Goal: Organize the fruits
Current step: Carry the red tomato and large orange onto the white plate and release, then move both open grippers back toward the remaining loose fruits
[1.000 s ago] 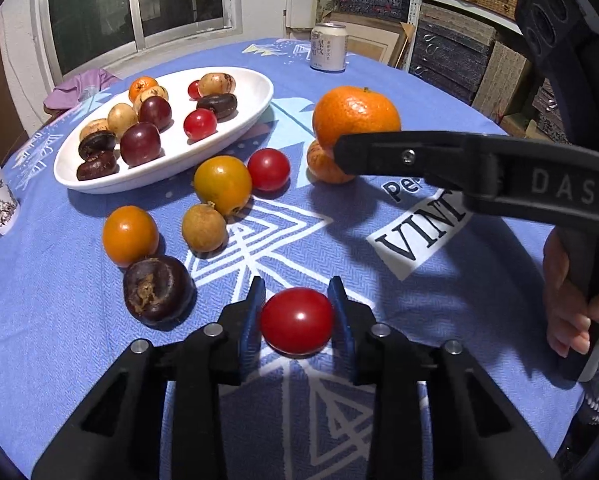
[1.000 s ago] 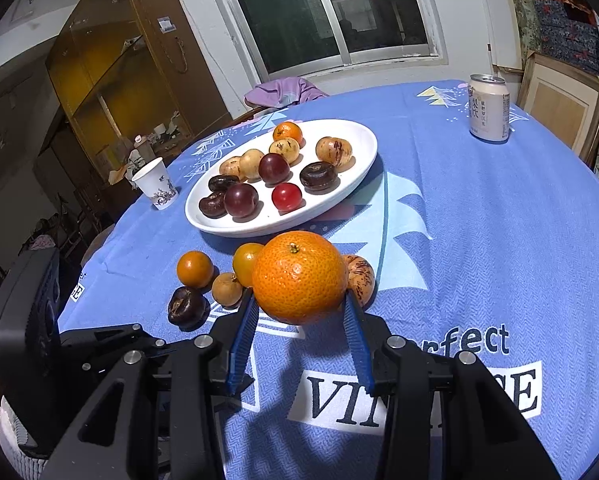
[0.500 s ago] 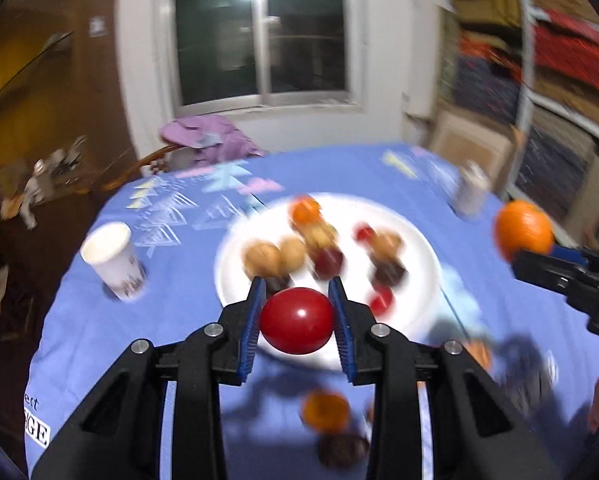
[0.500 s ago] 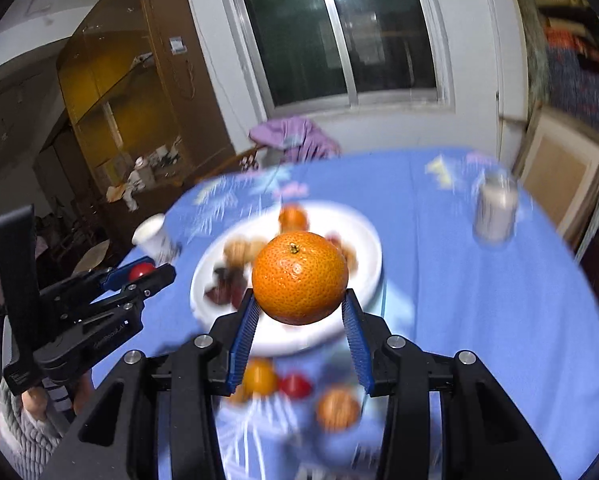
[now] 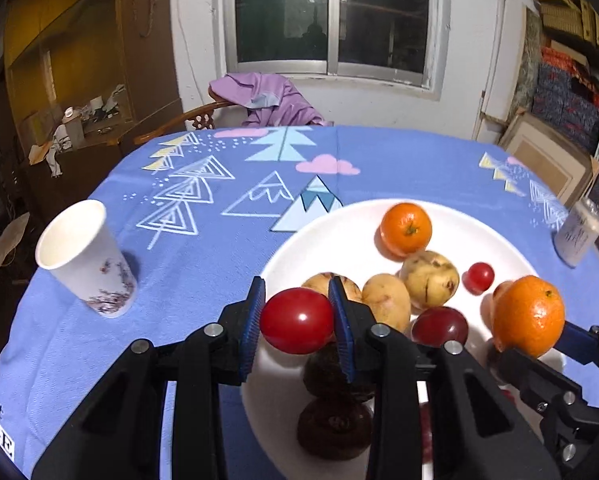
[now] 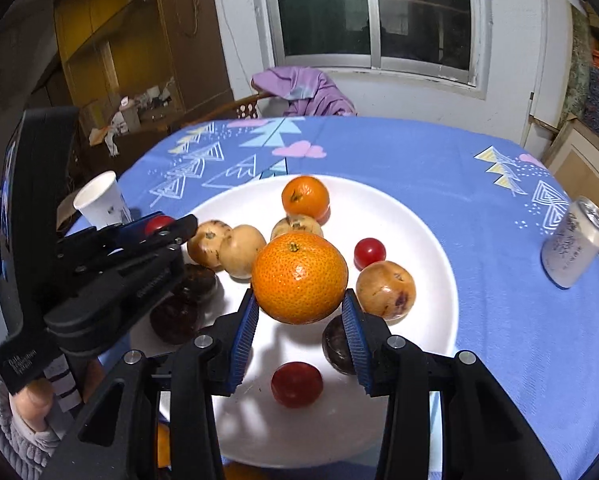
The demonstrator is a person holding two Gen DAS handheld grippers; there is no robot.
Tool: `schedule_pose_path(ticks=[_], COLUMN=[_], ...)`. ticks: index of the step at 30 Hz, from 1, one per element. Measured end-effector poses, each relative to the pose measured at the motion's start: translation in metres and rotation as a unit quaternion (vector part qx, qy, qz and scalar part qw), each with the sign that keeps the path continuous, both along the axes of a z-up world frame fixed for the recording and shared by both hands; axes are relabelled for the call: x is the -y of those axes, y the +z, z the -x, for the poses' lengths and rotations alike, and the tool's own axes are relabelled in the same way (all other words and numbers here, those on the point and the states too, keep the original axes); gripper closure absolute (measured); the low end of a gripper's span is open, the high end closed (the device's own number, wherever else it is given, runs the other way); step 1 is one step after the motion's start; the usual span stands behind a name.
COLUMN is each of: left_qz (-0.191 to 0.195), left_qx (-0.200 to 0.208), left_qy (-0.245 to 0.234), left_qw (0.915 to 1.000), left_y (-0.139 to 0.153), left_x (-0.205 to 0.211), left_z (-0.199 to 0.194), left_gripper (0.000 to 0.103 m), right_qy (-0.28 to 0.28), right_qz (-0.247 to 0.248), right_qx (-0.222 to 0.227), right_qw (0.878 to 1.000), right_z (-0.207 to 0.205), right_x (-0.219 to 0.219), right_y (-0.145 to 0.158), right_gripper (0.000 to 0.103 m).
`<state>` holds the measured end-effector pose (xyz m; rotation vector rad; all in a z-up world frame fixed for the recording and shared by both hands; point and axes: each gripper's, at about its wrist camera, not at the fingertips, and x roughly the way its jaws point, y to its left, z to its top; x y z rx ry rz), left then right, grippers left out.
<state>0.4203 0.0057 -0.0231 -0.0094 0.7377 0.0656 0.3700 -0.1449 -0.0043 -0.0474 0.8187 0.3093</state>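
Both views are being taken from close above the table (image 5: 227, 264), angled downward along each gripper toward the window wall. The left gripper (image 5: 297, 320) is being viewed from behind, over the near-left rim of the white plate (image 5: 451, 216); the right gripper (image 6: 299, 312) likewise, over the plate's near edge. Plate, paper cup (image 5: 85, 258), can (image 6: 571, 252) and window (image 6: 375, 12) are being shared by both.

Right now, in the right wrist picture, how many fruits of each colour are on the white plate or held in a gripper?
Orange fruits: 2, counting the big orange held.
Red fruits: 3, counting the tomato held.
Tan fruits: 4.
Dark fruits: 3.
Total: 12 in sight; more may be hidden.
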Motion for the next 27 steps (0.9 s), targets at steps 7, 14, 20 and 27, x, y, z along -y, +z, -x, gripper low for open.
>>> schedule_pose_path(ticks=[7,14,20,27], left_qz=[-0.022,-0.019,-0.016,-0.02], left_qx=[0.011,0.031,0.049,0.06], left_qy=[-0.02,-0.016,-0.014,-0.008], left_qw=[0.9995,0.9992,0.9986,0.998], left_y=[-0.007,-0.001,0.012,0.029], left_x=[0.012,0.011,0.01,0.011], left_z=[-0.001,0.003,0.012,0.035], left_gripper=[0.07,0.042,0.04,0.038], right_qy=[0.001,-0.004,-0.002,-0.004], right_qz=[0.012,0.008,0.003,-0.023], right_qx=[-0.01,-0.009,0.002,0.017], right_qw=[1.0,1.0,1.0,1.0], right_z=[-0.008,-0.009,0.0,0.027], right_x=[-0.006,-0.003,0.0,0.013], right_y=[-0.015,-0.015,-0.005,0.014], right_gripper=[0.059,0.051,0.043,0.043])
